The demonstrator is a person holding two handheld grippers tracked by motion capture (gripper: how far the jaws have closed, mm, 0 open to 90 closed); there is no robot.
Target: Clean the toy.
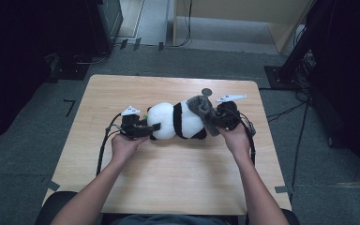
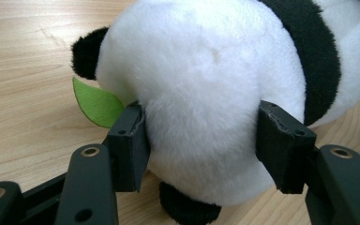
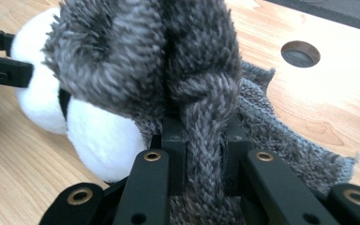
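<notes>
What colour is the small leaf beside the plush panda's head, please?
Bright green; the leaf shows best in the left gripper view, next to the panda.

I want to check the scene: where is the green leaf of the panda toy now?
In the left gripper view, the green leaf pokes out from under the panda toy, lying on the table just left of the left gripper.

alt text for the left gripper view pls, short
The left claw squeezes the white head of a plush panda between its two black pads, on a light wooden table. A green felt leaf sticks out beside the left pad, below a black ear.
</notes>
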